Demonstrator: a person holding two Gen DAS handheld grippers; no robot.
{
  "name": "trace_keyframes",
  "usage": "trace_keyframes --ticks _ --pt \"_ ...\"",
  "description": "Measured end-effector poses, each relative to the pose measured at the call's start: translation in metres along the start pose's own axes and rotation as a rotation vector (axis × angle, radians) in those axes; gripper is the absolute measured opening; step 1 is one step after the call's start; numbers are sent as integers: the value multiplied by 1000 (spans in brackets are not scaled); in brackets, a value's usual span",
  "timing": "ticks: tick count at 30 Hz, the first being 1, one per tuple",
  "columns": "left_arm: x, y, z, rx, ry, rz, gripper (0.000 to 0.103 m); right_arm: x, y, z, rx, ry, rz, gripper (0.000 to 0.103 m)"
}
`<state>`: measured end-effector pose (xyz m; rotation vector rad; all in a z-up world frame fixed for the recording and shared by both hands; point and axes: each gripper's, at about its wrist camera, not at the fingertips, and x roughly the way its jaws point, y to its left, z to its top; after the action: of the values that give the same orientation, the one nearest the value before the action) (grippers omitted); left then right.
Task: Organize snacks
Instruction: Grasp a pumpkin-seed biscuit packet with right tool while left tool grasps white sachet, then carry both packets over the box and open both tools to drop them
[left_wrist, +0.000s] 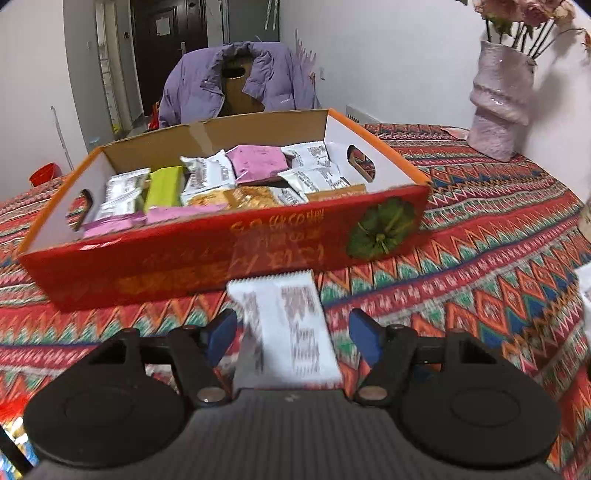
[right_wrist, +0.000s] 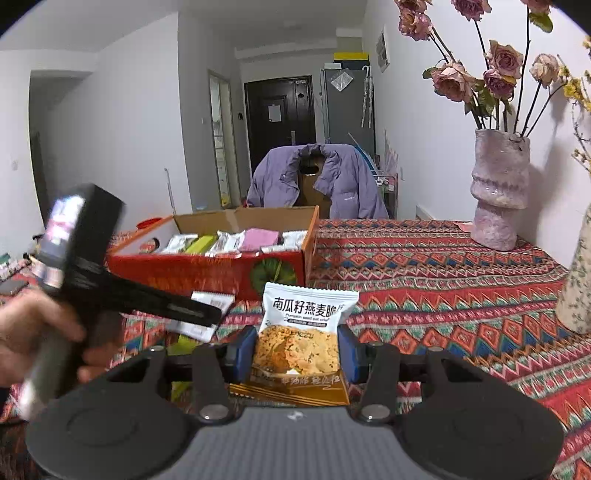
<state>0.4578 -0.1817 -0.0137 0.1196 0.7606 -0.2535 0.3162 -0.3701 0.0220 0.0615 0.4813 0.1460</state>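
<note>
A red cardboard box (left_wrist: 184, 258) full of snack packets stands on the patterned tablecloth (left_wrist: 480, 258). In front of it a blurred white packet (left_wrist: 288, 325) lies between the fingers of my left gripper (left_wrist: 293, 338), with a gap showing at each blue pad. In the right wrist view my right gripper (right_wrist: 295, 354) is shut on an orange-and-white oat crisp packet (right_wrist: 303, 332) held upright above the table. To its left is the left gripper (right_wrist: 210, 314), seen from the side in a person's hand (right_wrist: 33, 332), with the white packet (right_wrist: 212, 301) at its tips and the box (right_wrist: 207, 273) behind.
A pink vase of dried roses (right_wrist: 498, 192) stands at the table's far right, and a second vase (right_wrist: 580, 288) is at the right edge. A chair draped with a purple jacket (right_wrist: 317, 177) is behind the box. A green packet (right_wrist: 181, 345) lies near the left gripper.
</note>
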Motion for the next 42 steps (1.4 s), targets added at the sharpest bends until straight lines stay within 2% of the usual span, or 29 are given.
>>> trace_keyframes --ticks 2,4,6,9,14,20,25,28,34,42 --pt "12 -1 2 3 2 22 70 8 -6 3 47 1 41 46" --pt "18 0 0 -3 10 19 65 13 -11 7 73 -9 66 46" --pt "16 2 -3 -9 -6 5 49 17 -12 9 73 -17 70 46" --pt "13 2 -3 -16 -3 16 42 25 -15 10 85 -14 84 46" --pt "-6 3 -2 -14 -35 32 41 33 -12 8 87 11 105 46" --pt "-76 18 2 -69 -145 26 41 12 0 11 56 -20 104 46" --pt "-141 32 -23 -125 -185 5 41 -15 15 8 37 -33 123 46" --pt "-174 37 -49 -140 -187 23 41 -33 29 1 27 -35 146 46" --pt "-211 49 -81 -192 -194 12 41 -61 57 -15 8 -36 185 46" --pt "-230 62 -91 -199 -238 4 41 -74 84 -16 -23 -46 196 46"
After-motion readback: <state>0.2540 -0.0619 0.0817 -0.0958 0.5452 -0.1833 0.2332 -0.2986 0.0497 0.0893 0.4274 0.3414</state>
